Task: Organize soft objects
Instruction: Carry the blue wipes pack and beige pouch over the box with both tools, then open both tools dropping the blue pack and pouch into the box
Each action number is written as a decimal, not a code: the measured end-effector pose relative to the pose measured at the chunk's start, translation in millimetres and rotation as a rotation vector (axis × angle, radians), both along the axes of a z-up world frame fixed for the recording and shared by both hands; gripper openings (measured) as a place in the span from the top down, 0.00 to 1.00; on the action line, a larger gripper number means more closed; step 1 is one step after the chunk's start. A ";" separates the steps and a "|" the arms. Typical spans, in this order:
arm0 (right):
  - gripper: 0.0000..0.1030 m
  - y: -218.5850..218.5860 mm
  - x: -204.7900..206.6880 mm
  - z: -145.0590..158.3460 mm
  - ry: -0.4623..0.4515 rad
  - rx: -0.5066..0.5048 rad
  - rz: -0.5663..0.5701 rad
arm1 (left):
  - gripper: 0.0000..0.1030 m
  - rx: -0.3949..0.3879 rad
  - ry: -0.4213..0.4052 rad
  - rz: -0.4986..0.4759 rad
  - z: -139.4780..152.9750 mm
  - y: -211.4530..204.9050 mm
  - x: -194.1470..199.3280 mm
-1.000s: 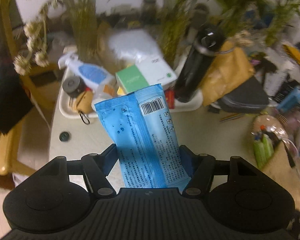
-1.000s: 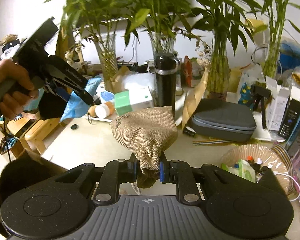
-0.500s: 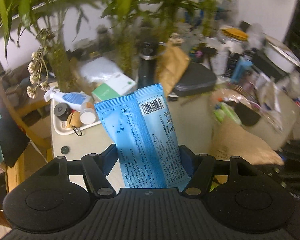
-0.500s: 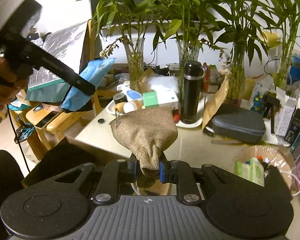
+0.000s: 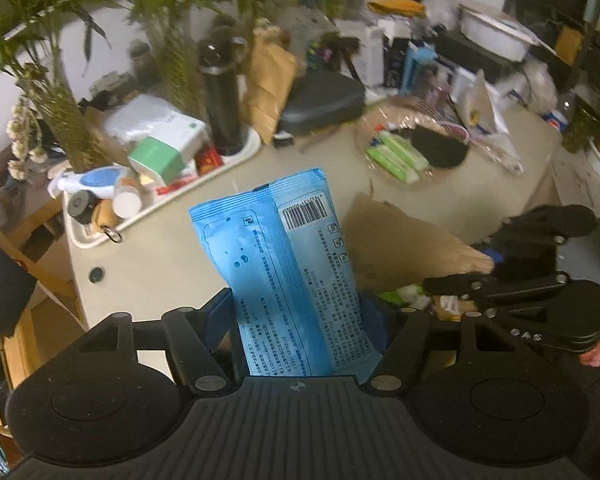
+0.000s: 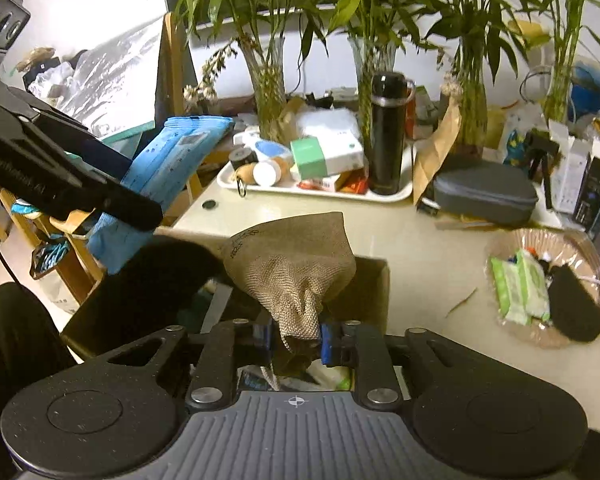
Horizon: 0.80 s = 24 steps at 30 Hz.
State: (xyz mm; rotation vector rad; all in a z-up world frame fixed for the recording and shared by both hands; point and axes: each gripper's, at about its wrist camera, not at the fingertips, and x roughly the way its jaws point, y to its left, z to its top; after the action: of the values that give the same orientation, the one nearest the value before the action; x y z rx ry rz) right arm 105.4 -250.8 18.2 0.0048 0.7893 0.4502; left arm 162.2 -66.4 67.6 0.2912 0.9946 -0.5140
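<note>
My left gripper (image 5: 296, 312) is shut on a blue wipes pack (image 5: 288, 272), held upright above an open cardboard box (image 5: 400, 240) at the table's near edge. In the right wrist view the pack (image 6: 168, 160) sticks out of the left gripper (image 6: 116, 216) at the left. My right gripper (image 6: 296, 340) is shut on the neck of a tan burlap pouch (image 6: 292, 256), held over the same box (image 6: 372, 284). The right gripper (image 5: 452, 284) shows at the right of the left wrist view, its tips hidden by the box flap.
A white tray (image 6: 396, 194) at the back holds a black flask (image 6: 386, 132), a green-and-white box (image 6: 324, 156) and small bottles. A grey zip case (image 6: 484, 192) lies right of it. A clear bowl (image 6: 500, 248) holds green packs and a black cloth. Vases with bamboo stand behind.
Both grippers moved back and up from the table toward the cardboard box, which now lies under them. Each keeps its hold on its object.
</note>
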 end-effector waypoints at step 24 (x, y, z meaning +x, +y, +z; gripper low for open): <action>0.00 3.8 -69.3 -2.5 -0.026 -0.133 0.041 | 0.00 -0.164 -0.163 0.290 -16.4 47.2 -105.8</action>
State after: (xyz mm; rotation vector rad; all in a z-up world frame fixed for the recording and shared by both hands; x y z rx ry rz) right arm 36.1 -247.0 15.7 -0.1407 0.7932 0.4346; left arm 56.4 -19.1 51.2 0.0391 0.8134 -0.2994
